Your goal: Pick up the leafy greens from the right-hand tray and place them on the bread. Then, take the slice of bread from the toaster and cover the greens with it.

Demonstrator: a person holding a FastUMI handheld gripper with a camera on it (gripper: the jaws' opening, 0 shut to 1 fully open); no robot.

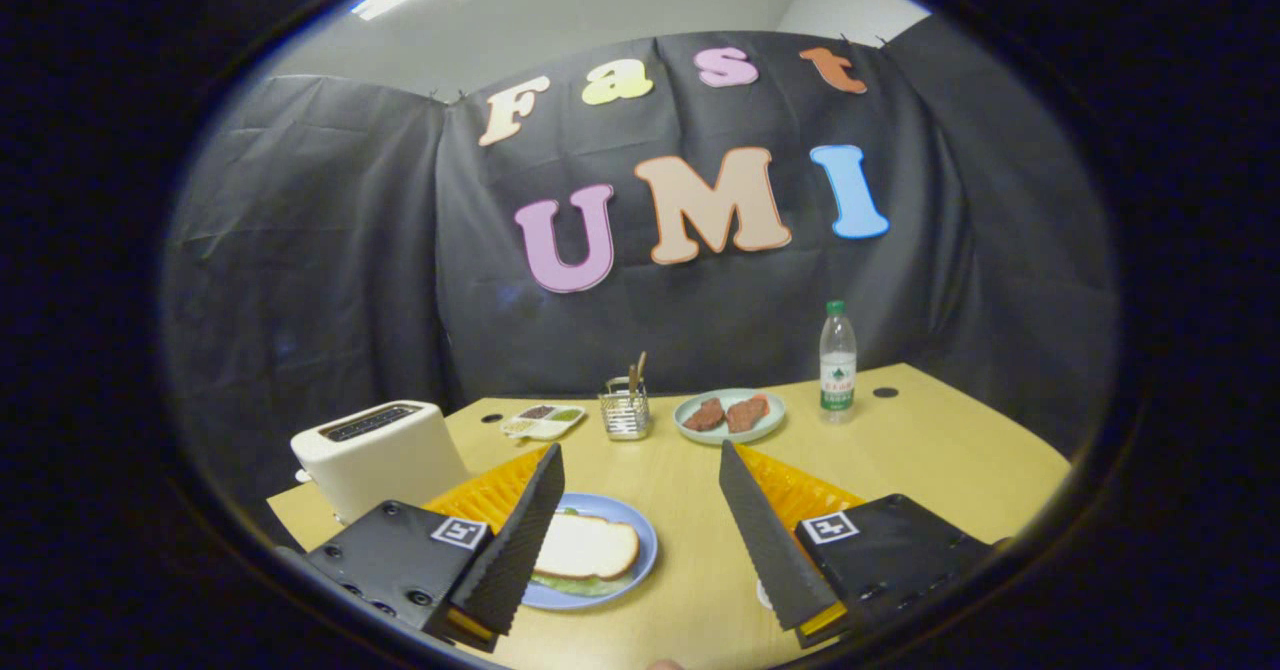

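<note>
A slice of bread [585, 547] lies on a blue plate [640, 530], with leafy greens [580, 585] showing under its near edge. The plate sits just inside my left finger, partly hidden by it. A cream toaster [380, 455] stands beyond the left finger at the table's left side; its slots look dark and I cannot tell what is in them. My gripper [640, 465] hovers above the wooden table, open wide, with nothing between its fingers.
At the back of the table stand a small divided dish [543, 420], a wire basket with utensils [626, 412], a pale green plate with two brown meat pieces [729, 416] and a water bottle [837, 362]. Bare wood lies right of the blue plate.
</note>
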